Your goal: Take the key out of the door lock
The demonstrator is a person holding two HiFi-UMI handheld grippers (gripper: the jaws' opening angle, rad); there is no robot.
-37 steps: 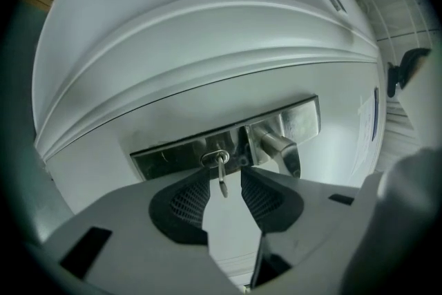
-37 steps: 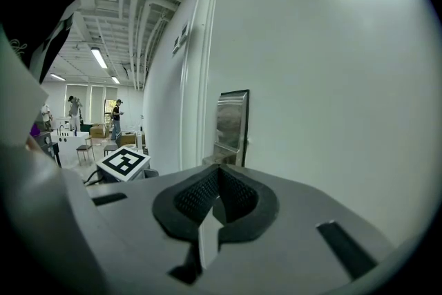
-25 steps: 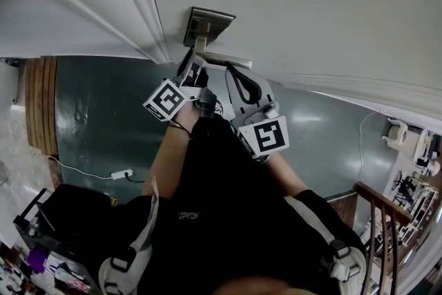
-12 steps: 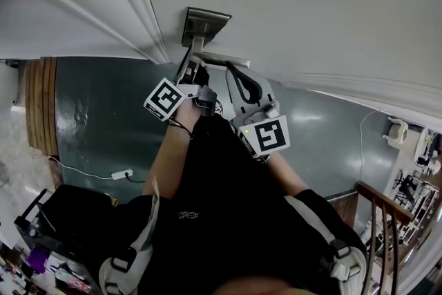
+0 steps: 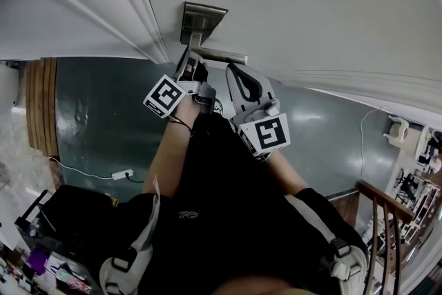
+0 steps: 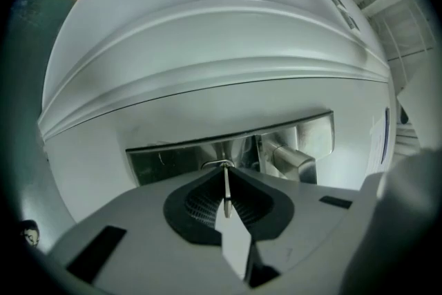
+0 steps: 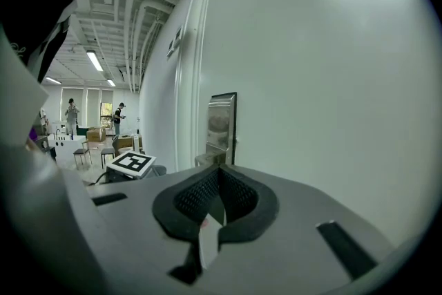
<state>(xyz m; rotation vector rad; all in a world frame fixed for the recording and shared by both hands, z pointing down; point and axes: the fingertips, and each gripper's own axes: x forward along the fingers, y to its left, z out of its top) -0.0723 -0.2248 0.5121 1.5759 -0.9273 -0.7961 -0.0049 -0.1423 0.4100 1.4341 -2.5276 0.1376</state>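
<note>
Both grippers at brushed-steel rectangular lock plate (image 6: 166,161): your left gripper (image 6: 225,167) jaws closing onto thin silver metal key (image 6: 226,192) in it; your right gripper (image 7: 218,167) beside it, jaws together, empty.

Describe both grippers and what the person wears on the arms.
Both the left gripper and right gripper are light grey, each with a white cube of black square markers and black ribbed fingers. The left one's jaws are closing round the key. A thin black cord crosses the left wrist. The person wears a black top; the forearms are unsleeved.
</note>
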